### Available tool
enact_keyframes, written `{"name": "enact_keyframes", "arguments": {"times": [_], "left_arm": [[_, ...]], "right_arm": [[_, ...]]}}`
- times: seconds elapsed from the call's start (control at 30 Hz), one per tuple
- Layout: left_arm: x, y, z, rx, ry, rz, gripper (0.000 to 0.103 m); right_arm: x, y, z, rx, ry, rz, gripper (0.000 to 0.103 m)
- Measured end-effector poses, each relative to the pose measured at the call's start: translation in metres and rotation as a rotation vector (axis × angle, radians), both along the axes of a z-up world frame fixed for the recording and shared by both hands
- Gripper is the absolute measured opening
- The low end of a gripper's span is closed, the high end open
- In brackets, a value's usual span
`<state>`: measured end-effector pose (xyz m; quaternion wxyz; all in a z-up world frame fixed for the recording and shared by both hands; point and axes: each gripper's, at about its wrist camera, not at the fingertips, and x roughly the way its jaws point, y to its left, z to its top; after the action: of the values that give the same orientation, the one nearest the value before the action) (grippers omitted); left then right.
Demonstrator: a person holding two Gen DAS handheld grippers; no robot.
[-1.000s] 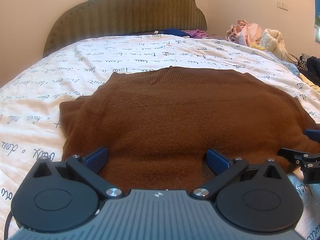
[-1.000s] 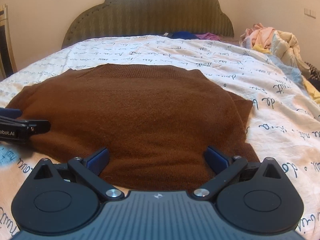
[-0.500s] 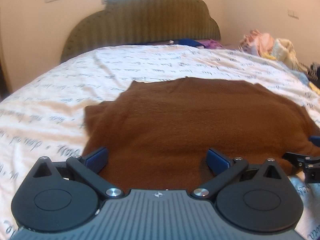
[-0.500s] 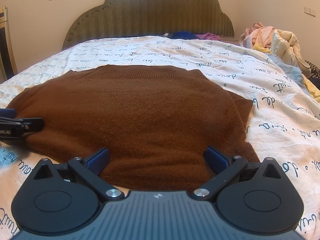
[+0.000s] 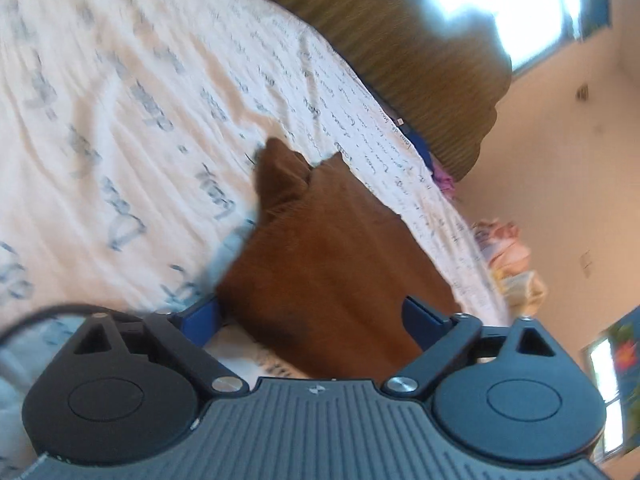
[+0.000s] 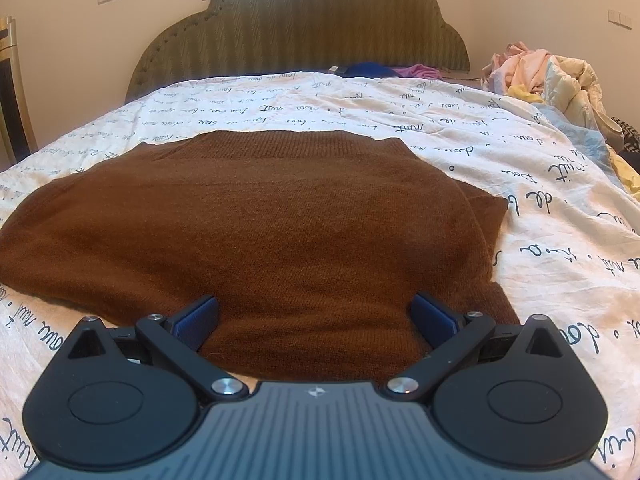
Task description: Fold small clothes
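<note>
The brown sweater (image 6: 256,220) lies flat, its long axis across the bed (image 6: 540,200), ribbed hem toward the headboard (image 6: 300,28). The left gripper (image 5: 316,316), jaws closing, straddles its corner unpinched; the right gripper (image 6: 316,316) stays spread.

A bed (image 6: 560,248) carries everything, covered by a white quilt (image 6: 280,100) printed with dark handwriting-style script. A brown knit sweater (image 6: 260,220) lies spread flat on the quilt. At the head, beside the olive scalloped headboard (image 6: 300,28), lie a blue cloth (image 6: 368,69) and a purple cloth (image 6: 418,70). A heap of pale clothes (image 6: 548,76) sits at the right edge.
</note>
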<state>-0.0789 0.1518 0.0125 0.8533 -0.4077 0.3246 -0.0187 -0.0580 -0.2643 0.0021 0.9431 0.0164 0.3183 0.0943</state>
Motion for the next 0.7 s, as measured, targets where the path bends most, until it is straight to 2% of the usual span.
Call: {"name": "enact_keyframes", "arguments": {"times": [0.03,0.07,0.1,0.13,0.17,0.23,0.27,0.3,0.33,0.37,0.43,0.5,0.6,0.63,0.7], "left_arm": [[0.006,0.000,-0.001,-0.015,0.008,0.010,0.078],[0.011,-0.002,-0.002,-0.012,0.025,0.020,0.060],[0.018,-0.003,-0.004,0.001,0.056,0.033,0.037],[0.023,-0.004,-0.006,0.013,0.087,0.045,0.024],[0.028,-0.003,-0.011,0.027,0.117,0.050,0.008],[0.032,-0.009,-0.009,0.090,0.122,0.048,0.007],[0.033,-0.019,-0.001,0.176,0.100,0.039,0.006],[0.030,-0.034,0.009,0.297,0.064,0.015,0.006],[0.026,-0.055,0.019,0.451,0.007,-0.024,0.006],[0.020,-0.076,0.026,0.586,-0.060,-0.062,0.006],[0.010,-0.111,0.030,0.758,-0.171,-0.151,0.006],[0.005,-0.137,0.025,0.864,-0.226,-0.219,0.006],[-0.001,-0.159,0.012,0.953,-0.244,-0.279,0.006],[-0.001,-0.163,0.009,0.977,-0.246,-0.290,0.006],[-0.003,-0.168,0.005,1.025,-0.249,-0.309,0.006]], "right_arm": [[0.000,0.000,0.000,0.001,0.000,0.000,0.103],[0.000,0.000,0.000,0.001,0.000,0.000,0.103],[0.000,0.000,0.000,0.001,0.000,0.000,0.103],[0.000,0.000,0.000,0.001,0.000,0.000,0.103],[0.000,0.000,0.000,0.001,0.000,0.000,0.103],[0.000,0.000,0.000,0.001,0.000,0.001,0.103],[0.000,0.000,0.002,0.003,-0.001,0.001,0.103],[0.001,-0.001,0.007,0.009,0.003,0.000,0.103],[0.003,-0.002,0.016,0.033,0.008,0.005,0.103],[0.008,-0.005,0.028,0.096,0.009,0.028,0.103],[0.027,-0.005,0.055,0.249,0.026,0.097,0.103],[0.060,0.006,0.076,0.375,0.099,0.203,0.103],[0.124,0.042,0.072,0.567,0.347,0.401,0.103],[0.140,0.058,0.068,0.575,0.392,0.429,0.103],[0.167,0.093,0.063,0.507,0.449,0.447,0.103]]}}
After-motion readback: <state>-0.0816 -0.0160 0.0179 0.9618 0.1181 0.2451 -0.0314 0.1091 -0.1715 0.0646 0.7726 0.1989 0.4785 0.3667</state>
